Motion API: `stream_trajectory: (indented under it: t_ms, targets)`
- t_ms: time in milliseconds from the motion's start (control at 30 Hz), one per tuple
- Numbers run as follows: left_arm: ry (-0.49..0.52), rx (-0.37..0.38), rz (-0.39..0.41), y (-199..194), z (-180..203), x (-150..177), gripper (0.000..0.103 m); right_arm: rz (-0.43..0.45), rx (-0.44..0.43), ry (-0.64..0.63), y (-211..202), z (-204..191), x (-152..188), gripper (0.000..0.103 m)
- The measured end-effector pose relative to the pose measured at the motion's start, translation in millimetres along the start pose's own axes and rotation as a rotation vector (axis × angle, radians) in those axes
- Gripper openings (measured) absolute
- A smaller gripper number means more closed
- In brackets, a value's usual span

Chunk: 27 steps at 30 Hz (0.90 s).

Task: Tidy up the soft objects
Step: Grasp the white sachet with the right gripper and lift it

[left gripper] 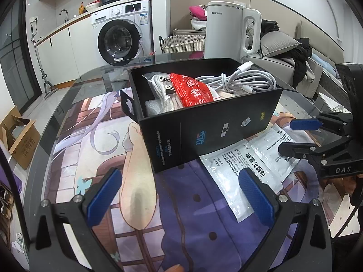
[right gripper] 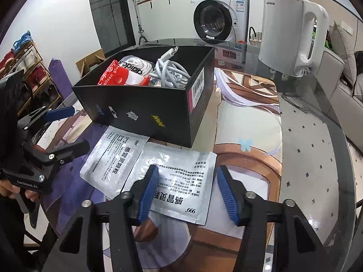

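R gripper (right gripper: 189, 192), lower centre: blue pads apart, straddling white foil sachet (right gripper: 181, 181), not pressing. L gripper (left gripper: 179, 199) open, empty. Black cardboard box (right gripper: 145, 113) upper centre.

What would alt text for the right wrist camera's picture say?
The right claw hovers open over a white medicine sachet on a printed mat, a second sachet beside it. Behind sits a black box holding a white cable.
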<state>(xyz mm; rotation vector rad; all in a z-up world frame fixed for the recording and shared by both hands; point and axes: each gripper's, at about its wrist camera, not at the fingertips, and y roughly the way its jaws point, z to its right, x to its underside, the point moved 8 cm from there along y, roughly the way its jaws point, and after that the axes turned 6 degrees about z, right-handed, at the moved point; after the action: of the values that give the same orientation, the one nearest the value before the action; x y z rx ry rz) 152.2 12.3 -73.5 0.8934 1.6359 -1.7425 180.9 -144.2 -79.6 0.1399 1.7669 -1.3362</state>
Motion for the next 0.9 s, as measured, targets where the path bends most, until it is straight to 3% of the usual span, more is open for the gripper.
stream_trajectory:
  t_ms: [33,133,233,400,600,667,900]
  targets:
    - [0.0,-0.001,-0.001,0.2,0.1,0.0,0.103,0.004,0.006,0.004,-0.9,0.5,-0.7,0.075]
    - [0.001,-0.002,-0.001,0.0,0.2,0.0,0.103,0.008,0.001,-0.004,-3.4,-5.6,-2.8,0.076]
    - [0.003,-0.004,-0.001,0.1,0.0,-0.1,0.103,0.002,-0.007,-0.011,-0.7,-13.8,-2.1,0.085]
    - [0.002,0.0,0.0,0.6,0.4,0.3,0.103,-0.027,0.02,-0.07,6.6,-18.5,5.7,0.09]
    - [0.001,0.002,-0.001,1.3,1.8,1.2,0.103,-0.022,0.056,-0.037,1.0,7.3,4.3,0.091]
    - [0.0,0.001,0.0,1.0,1.2,1.0,0.103,-0.022,0.024,-0.048,0.3,2.8,3.9,0.091]
    - [0.0,0.002,-0.001,1.1,1.9,1.0,0.103,-0.031,0.047,-0.05,11.1,-5.0,7.5,0.092]
